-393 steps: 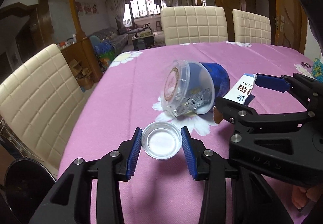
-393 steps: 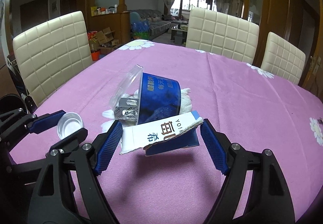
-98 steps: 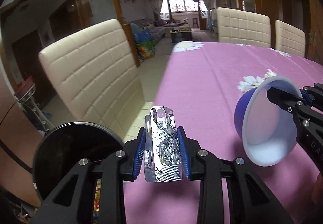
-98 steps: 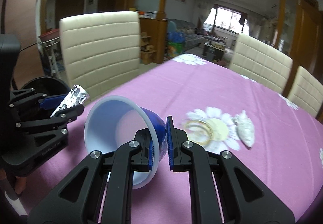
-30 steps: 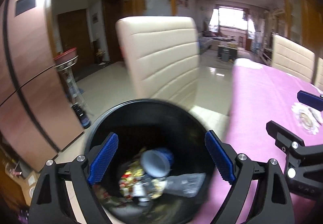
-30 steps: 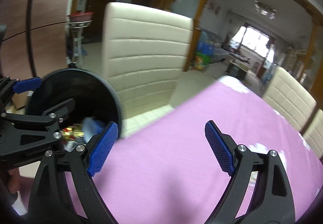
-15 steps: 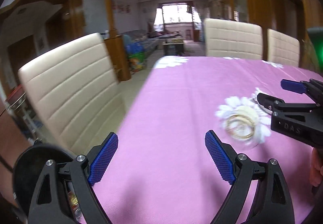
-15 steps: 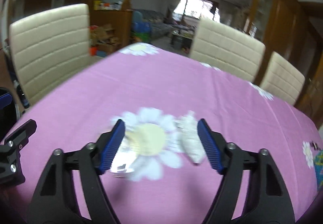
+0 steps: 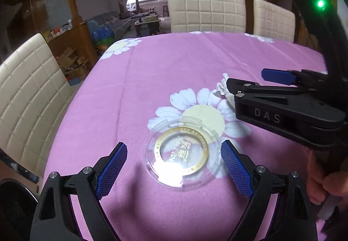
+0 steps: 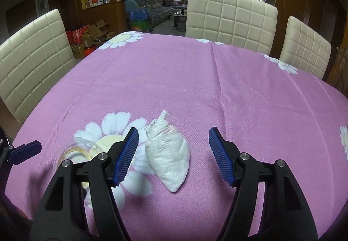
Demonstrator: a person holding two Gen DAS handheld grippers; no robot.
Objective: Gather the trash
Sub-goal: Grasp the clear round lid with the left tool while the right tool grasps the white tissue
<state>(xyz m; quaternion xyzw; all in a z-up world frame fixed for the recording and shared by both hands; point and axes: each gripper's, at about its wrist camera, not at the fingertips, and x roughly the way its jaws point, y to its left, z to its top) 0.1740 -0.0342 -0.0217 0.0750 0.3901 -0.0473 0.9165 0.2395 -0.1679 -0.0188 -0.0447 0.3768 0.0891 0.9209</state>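
The round clear plastic lid with a gold ring [image 9: 181, 155] lies flat near the table's left edge, right between the wide-apart, empty jaws of the left gripper [image 9: 174, 161]. The crumpled white tissue wad [image 10: 167, 152] points away, between the right gripper's [image 10: 173, 155] apart jaws, nearer its left one.

Both wrist cameras look steeply down, close over the pink tablecloth [image 9: 152, 80]; each view shares the clear lid [image 9: 181, 154] and white wad [image 10: 168, 152].
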